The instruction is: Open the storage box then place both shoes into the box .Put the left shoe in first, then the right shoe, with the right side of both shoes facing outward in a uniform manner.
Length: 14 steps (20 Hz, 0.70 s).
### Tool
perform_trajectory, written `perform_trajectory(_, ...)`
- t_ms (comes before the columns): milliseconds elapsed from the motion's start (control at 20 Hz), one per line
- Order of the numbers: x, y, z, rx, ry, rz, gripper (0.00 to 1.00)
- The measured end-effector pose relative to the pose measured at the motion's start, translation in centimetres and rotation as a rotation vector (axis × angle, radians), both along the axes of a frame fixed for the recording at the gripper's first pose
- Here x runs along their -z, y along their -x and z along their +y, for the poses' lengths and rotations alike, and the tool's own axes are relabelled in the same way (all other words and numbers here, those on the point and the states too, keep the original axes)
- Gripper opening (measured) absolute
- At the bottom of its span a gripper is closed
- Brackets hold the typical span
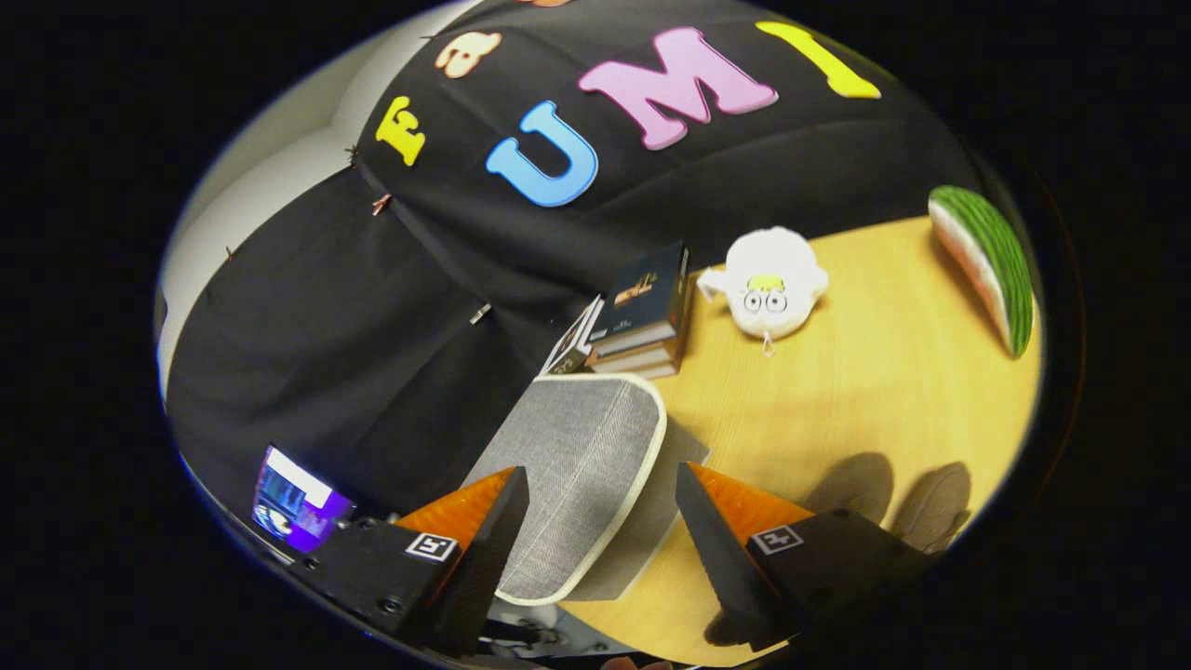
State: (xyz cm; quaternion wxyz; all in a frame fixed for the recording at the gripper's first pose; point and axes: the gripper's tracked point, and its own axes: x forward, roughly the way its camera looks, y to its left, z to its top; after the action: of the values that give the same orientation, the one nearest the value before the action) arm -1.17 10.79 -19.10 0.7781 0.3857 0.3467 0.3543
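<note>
Wooden table [893,391] fills the right half of the frame, tilted; much bare surface lies between the box and the table's right edge.

Storage box [577,465], grey fabric with a pale rim, sits in the lower centre, lid down. It lies between the two fingers and runs ahead of them; its near corner is hidden behind the left finger.

Gripper [603,484]: fingers apart, clamped on nothing. Contact with the box cannot be judged.

Stack of books [642,316] stands just beyond the box, against the booth wall.

Watermelon-slice toy [991,265] sits at the upper right, cut off near the table edge.

White plush toy [770,284] sits right of the books.

Two rounded brownish shapes [898,502] at lower right, possibly shoes; too dim to tell.

Small lit screen [293,502] at lower left, partly cut off.
</note>
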Motion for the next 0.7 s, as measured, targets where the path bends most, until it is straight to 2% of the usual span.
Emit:
perform_trajectory(300, 3.1, 0.9, 3.1, -0.101, -0.233, 0.245, 0.98)
perform_trajectory(700, 4.9, 1.3, 6.4, -0.126, -0.431, 0.438, 0.98)
